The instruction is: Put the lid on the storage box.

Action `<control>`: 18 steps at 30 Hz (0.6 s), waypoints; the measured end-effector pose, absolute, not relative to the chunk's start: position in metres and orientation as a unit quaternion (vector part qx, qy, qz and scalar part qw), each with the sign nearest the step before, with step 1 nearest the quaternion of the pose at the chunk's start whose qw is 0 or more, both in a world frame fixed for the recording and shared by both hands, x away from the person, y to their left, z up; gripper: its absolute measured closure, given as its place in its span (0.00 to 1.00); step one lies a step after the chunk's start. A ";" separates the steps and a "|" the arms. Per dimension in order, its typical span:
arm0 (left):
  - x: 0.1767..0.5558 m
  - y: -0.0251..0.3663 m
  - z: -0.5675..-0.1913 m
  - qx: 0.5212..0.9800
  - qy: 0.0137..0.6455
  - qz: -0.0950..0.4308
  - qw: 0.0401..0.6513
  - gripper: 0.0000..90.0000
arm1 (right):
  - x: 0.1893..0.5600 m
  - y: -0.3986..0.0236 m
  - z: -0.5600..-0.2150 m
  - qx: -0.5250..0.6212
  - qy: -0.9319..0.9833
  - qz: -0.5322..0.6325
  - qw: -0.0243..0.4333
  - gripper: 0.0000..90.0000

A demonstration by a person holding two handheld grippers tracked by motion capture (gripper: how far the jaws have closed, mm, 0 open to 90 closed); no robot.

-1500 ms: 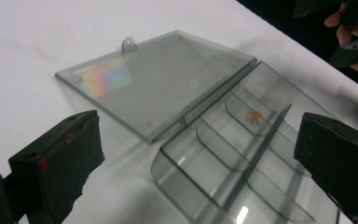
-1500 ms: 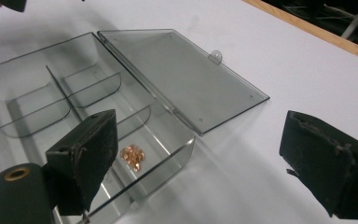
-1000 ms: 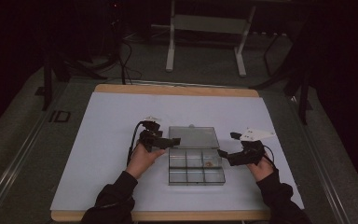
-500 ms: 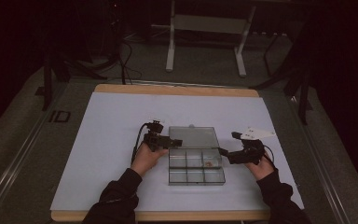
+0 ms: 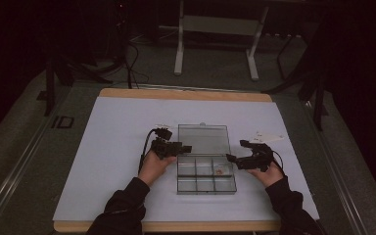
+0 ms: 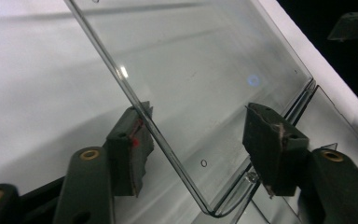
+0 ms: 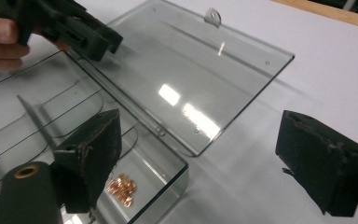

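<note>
Compartment box (image 5: pixel 206 175): clear plastic, six cells, sitting a little toward the near edge of the table (image 5: pixel 103 132), roughly midway between its left and right edges.
Lid (image 5: pixel 203 139): swung fully back and lying flat on the table surface behind the box, latch tab (image 7: pixel 211 16) pointing to the far edge.
Contents: a small heap of copper-coloured bits (image 7: pixel 122 187) in the far right cell; the other cells look bare from above.
Left gripper (image 5: pixel 184 148): jaws spread apart around the lid's left edge by the hinge corner, one pad (image 6: pixel 131 150) touching or just beside that edge, the other standing off over the lid; it grasps nothing.
Right gripper (image 5: pixel 232 157): jaws wide and unclenched, holding nothing, hovering just off the box's right wall near the far right corner.
Done so far: by my reading the opening is finished, since the lid lies flat and the cells are exposed.
Left to do: likely filling or emptying cells, or closing again; which one cannot be told.
White slips (image 5: pixel 267 137): lying beyond the right gripper toward the right edge; too small to identify.
Open room: broad bare table on the left and far sides; less on the right, where the slips lie and the edge is nearer; the near edge is taken by the forearms.
Edges to mind: the thin lid rim and the hinge line between the left jaws.
</note>
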State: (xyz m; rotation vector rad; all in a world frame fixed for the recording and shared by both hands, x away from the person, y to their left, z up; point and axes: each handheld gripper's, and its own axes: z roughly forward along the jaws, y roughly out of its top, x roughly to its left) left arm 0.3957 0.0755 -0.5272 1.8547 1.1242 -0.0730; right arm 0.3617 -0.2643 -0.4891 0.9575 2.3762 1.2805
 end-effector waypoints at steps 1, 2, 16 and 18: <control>0.394 0.076 -0.526 0.755 0.455 -0.023 0.472 0.52 | 0.363 -0.263 -0.490 0.330 0.823 0.443 0.134 0.17; 0.393 0.078 -0.525 0.754 0.452 -0.016 0.477 0.55 | 0.365 -0.263 -0.490 0.328 0.824 0.441 0.137 0.19; 0.383 0.082 -0.519 0.753 0.429 0.026 0.498 0.69 | 0.382 -0.256 -0.496 0.354 0.820 0.432 0.122 0.53; 0.382 0.083 -0.518 0.751 0.428 0.024 0.501 0.70 | 0.383 -0.256 -0.496 0.354 0.822 0.430 0.116 0.61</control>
